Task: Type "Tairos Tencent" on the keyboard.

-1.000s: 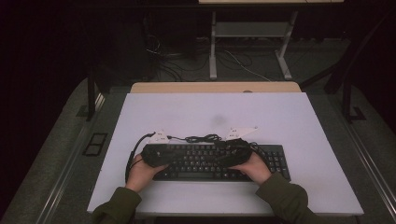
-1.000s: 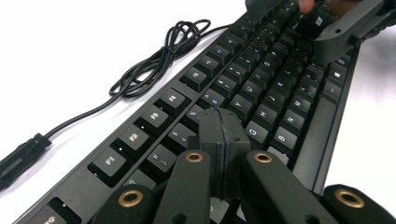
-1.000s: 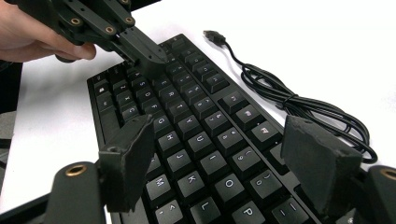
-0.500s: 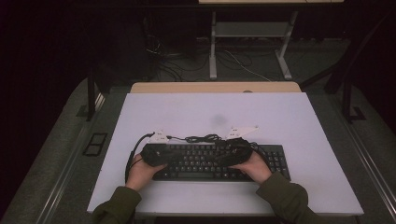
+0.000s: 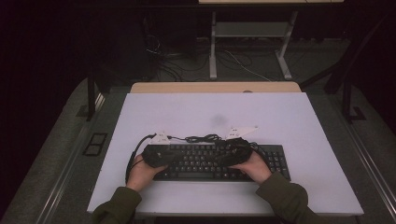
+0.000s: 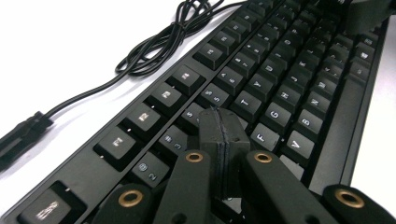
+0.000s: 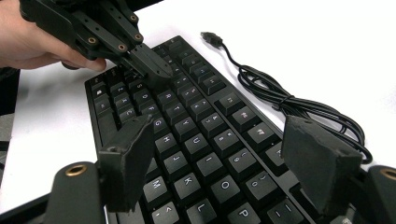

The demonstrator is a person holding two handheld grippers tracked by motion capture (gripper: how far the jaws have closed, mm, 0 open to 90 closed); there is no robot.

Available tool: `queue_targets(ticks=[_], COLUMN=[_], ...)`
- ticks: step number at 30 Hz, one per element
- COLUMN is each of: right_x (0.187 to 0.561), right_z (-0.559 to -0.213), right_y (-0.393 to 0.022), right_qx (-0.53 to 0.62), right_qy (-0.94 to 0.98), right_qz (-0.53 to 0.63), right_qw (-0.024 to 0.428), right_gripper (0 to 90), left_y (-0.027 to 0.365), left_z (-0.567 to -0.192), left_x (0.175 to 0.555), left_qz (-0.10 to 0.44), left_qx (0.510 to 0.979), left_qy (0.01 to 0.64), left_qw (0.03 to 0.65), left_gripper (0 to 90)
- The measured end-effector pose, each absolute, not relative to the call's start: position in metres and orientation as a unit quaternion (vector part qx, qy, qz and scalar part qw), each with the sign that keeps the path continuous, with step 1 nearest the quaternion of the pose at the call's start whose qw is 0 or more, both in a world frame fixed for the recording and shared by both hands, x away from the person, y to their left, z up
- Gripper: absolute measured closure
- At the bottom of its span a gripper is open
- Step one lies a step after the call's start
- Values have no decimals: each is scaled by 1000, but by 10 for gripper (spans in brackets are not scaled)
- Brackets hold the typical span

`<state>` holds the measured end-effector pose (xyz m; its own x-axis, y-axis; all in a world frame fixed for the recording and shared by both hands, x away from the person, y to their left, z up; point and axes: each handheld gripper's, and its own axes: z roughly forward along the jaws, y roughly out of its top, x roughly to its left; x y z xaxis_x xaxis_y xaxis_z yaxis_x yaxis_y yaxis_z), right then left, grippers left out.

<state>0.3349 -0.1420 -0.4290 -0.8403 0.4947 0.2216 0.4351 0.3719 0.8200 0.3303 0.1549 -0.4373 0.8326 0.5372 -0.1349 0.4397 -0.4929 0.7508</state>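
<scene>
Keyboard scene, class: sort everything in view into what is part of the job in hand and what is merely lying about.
In the job:
keyboard
left gripper, jaws shut, tip down among the keys
right gripper, jaws open above the keys

Lying about:
keyboard cable, coiled loose on the table
USB plug

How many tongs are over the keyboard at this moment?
2. The left tongs, shut with nothing between them, sit over the left-hand keys of the keyboard; the right tongs, open and empty, hang over its middle keys.
</scene>
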Motion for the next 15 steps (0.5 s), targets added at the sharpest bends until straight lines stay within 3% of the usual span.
queue_targets(ticks=[11, 15], right_x=[335, 334], right_z=[-428, -428], right_y=[-142, -142], right_qx=[281, 281], right_qy=[827, 830], right_qz=[485, 482], right_qw=[29, 24], right_gripper=[260, 330], left_y=[157, 158], left_z=[-434, -431], left_x=[329, 328], left_qz=[64, 66], left_qx=[858, 855], left_qy=[285, 285], left_qw=[422, 428], left_gripper=[892, 891])
